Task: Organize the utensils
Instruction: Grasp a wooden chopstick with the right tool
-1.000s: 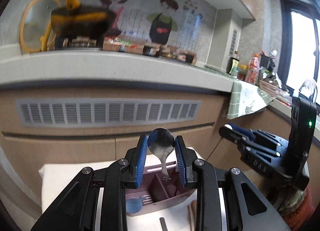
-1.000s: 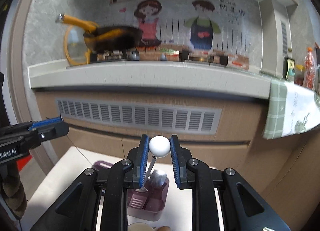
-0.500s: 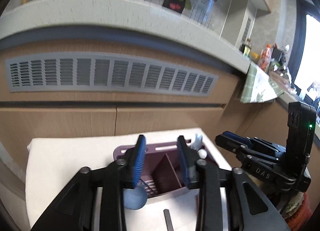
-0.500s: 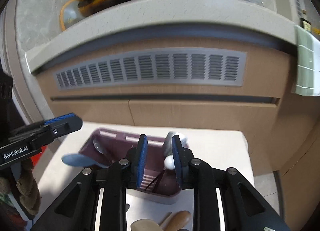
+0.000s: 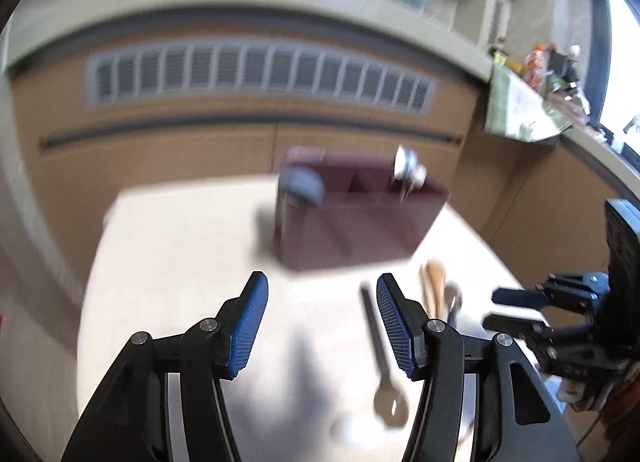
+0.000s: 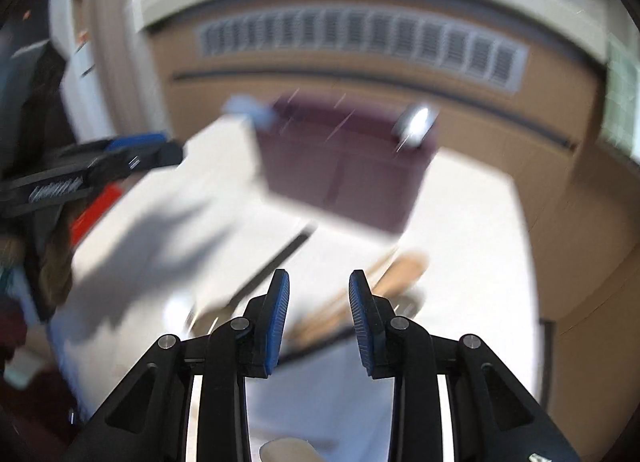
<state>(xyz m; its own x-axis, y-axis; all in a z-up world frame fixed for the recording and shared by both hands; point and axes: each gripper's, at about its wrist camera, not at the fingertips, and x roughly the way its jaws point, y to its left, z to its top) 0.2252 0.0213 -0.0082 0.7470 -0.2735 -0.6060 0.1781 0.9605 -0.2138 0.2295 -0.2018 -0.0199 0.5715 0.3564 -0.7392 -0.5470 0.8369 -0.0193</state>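
Note:
Both views are motion-blurred. A maroon utensil caddy stands on the white table, holding a blue spoon at its left and metal spoons at its right; it also shows in the right wrist view. My left gripper is open and empty, above the table in front of the caddy. A dark-handled ladle and wooden utensils lie loose to its right. My right gripper is open and empty above the wooden utensils and the ladle.
Wooden cabinets with a grey vent grille rise behind the table under a pale counter. The right gripper shows at the right of the left view; the left gripper shows at the left of the right view. A green cloth hangs from the counter.
Both grippers let go of their spoons into the caddy, opened, and pulled back and down toward the near table, now facing the loose utensils.

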